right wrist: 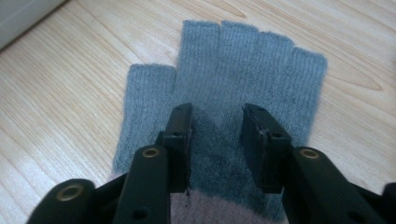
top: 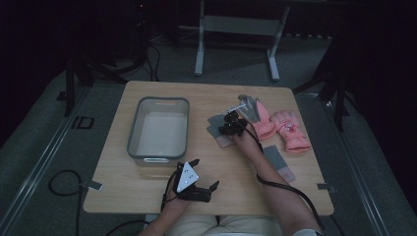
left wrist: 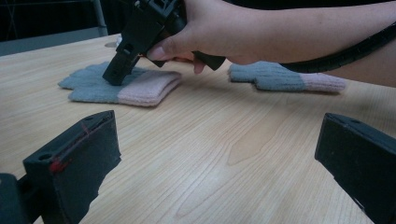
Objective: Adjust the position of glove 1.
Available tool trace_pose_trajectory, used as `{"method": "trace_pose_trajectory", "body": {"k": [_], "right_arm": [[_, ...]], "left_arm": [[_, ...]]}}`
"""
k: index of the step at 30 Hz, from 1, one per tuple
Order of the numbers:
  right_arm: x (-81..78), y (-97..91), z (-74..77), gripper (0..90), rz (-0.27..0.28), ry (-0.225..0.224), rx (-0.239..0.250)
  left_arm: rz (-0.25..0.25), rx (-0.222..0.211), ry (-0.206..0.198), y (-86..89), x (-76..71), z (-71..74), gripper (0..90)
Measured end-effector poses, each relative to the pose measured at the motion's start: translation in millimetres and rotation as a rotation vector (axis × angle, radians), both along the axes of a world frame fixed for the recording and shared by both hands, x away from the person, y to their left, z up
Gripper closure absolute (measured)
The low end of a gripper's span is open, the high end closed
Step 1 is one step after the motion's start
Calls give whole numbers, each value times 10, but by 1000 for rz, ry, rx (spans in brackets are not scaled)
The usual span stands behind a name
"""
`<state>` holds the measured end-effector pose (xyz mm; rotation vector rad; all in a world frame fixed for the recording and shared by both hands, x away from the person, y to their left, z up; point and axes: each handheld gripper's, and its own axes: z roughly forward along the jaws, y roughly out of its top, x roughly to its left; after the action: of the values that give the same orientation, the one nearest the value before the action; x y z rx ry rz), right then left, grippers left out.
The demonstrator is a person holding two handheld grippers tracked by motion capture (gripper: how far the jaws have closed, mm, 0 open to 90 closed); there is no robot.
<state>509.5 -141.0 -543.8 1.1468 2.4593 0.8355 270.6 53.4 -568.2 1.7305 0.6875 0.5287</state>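
Observation:
A grey knit glove with a pink cuff lies flat on the wooden table, right of centre. My right gripper points down onto the glove's palm. Its jaws stand a little apart with their tips on the knit, and the fabric between them lies flat and unpinched. My left gripper rests near the table's front edge, jaws wide open over bare wood with nothing between them.
A second grey glove with a pink cuff lies to the right near the person's forearm. Two pink gloves lie at the back right. A clear empty bin stands at the left.

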Motion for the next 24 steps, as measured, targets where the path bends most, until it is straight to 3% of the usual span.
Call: {"method": "trace_pose_trajectory", "body": {"k": [4,8,13,17,21,22,23,24], "right_arm": [[11,-10,6,709,-16,15,13],[28,-6,26,820,-80,60,53],[-14,31,109,847,-87,84,44],[-133,13,271,848,-92,69,65],[-347,-59,519,848,-115,25,96],[-347,-59,519,848,-115,25,96],[-550,-124,686,848,-132,-3,131],[-550,-124,686,848,-132,-3,131]], "left_arm": [[2,0,0,0,-1,0,0],[2,-4,4,2,3,0,0],[0,-2,2,2,2,0,0],[2,-3,3,2,2,0,0],[3,0,0,0,0,0,0],[3,0,0,0,0,0,0],[5,-1,0,-3,-1,0,0],[5,-1,0,-3,-1,0,0]]}}
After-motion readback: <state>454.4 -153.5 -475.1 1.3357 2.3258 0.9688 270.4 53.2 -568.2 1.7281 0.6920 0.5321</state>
